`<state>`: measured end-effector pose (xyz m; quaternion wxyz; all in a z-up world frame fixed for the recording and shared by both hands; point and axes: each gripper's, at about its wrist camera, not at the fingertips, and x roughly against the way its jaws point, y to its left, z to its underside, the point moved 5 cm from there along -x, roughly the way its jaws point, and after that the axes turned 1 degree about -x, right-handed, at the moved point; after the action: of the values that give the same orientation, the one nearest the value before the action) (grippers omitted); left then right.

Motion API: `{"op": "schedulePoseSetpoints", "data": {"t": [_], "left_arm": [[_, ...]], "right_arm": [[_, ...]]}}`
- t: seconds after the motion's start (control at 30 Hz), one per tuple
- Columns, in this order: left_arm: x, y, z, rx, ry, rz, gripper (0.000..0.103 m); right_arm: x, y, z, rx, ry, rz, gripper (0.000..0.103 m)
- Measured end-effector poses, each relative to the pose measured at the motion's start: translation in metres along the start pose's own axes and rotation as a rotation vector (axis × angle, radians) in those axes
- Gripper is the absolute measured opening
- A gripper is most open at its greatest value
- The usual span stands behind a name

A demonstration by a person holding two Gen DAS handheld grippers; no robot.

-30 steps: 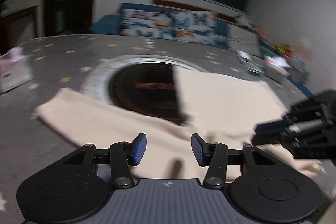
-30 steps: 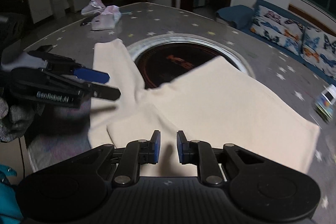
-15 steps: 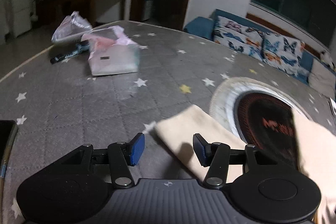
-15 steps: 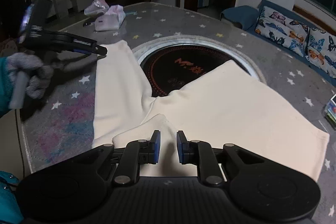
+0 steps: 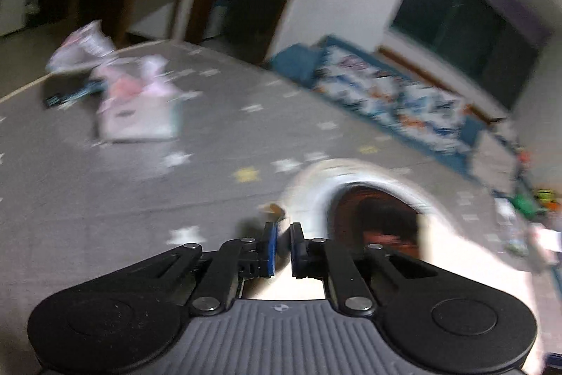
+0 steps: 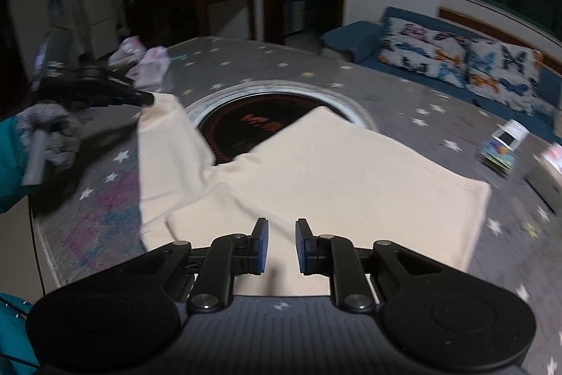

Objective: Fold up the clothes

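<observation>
A cream pair of trousers (image 6: pixel 351 171) lies spread on the grey star-patterned table, one leg reaching left over the round cooktop. My left gripper (image 5: pixel 281 246) is shut on the end of that left leg (image 6: pixel 165 125) and lifts it off the table; it shows in the right wrist view (image 6: pixel 140 99) at the far left. My right gripper (image 6: pixel 281 245) hovers over the near waist part, its jaws a small gap apart with nothing between them. The left wrist view is blurred by motion.
A round dark cooktop (image 6: pixel 253 125) with a pale rim sits in the table's middle. Tissue packs (image 5: pixel 137 108) and a bag lie at the far left. A small box (image 6: pixel 502 146) and other items lie at the right. A blue sofa (image 6: pixel 456 62) stands behind.
My left gripper has shut on the end of the left trouser leg and raised it. My right gripper has stayed over the waist.
</observation>
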<state>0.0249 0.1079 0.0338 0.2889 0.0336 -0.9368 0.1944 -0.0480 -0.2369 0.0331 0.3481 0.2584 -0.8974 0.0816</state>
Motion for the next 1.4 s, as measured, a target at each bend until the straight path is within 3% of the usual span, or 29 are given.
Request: {"op": "schedulePoseSetpoints", "data": {"t": [0.23,0.37,0.5,0.6,0.73,0.83,0.97,1.07,1.17,1.4], "left_arm": [[0.056,-0.110,0.001,-0.102,-0.023,0.329,0.007],[0.080,-0.170,0.017,-0.180,0.007,0.490,0.005],[0.093,-0.216,0.042,-0.266,0.043,0.604,0.005],[0.090,-0.233,0.062,-0.320,0.088,0.637,0.005],[0.077,-0.222,0.075,-0.372,0.110,0.558,0.008],[0.066,-0.199,0.083,-0.398,0.113,0.446,0.012],[0.051,-0.160,0.085,-0.395,0.113,0.316,0.032],[0.046,-0.131,0.083,-0.381,0.101,0.249,0.036],[0.048,-0.110,0.083,-0.369,0.090,0.216,0.046],[0.051,-0.077,0.089,-0.367,0.090,0.176,0.050]], "right_arm": [[0.032,-0.031,0.018,-0.104,-0.067,0.064,0.015],[0.048,-0.046,0.033,-0.154,-0.089,0.093,0.015],[0.060,-0.060,0.048,-0.203,-0.098,0.113,0.016],[0.065,-0.066,0.056,-0.233,-0.101,0.117,0.016],[0.066,-0.063,0.056,-0.219,-0.094,0.094,0.016],[0.056,-0.057,0.050,-0.188,-0.076,0.060,0.016],[0.033,-0.034,0.036,-0.146,-0.046,-0.018,0.016],[0.010,-0.019,0.024,-0.124,-0.012,-0.080,0.016],[-0.015,-0.008,0.016,-0.124,0.030,-0.112,0.016],[-0.058,0.004,0.011,-0.167,0.111,-0.135,0.024]]}}
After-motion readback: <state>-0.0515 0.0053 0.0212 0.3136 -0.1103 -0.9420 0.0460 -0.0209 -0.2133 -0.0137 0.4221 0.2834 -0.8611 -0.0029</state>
